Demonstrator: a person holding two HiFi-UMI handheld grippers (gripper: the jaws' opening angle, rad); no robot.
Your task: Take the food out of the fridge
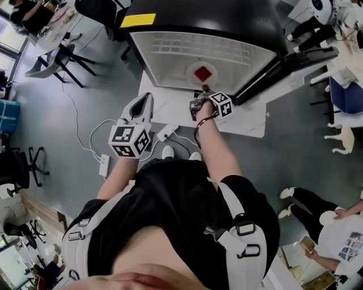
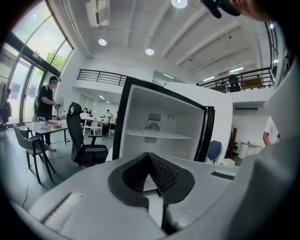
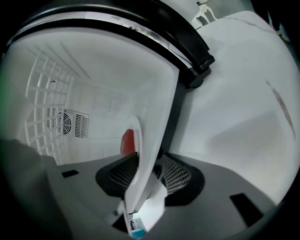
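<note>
One plate of red food sits inside the fridge. The right gripper seems clamped on its rim, while the left gripper is closed and empty. Next, the plate should be drawn out level.

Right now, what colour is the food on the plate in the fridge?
The food is red, on a white plate; head view shows it best.

Black fridge, white inside, holds red food on a white plate.

red food mostly hidden behind plate rim, fridge top cut off — picture edge
</note>
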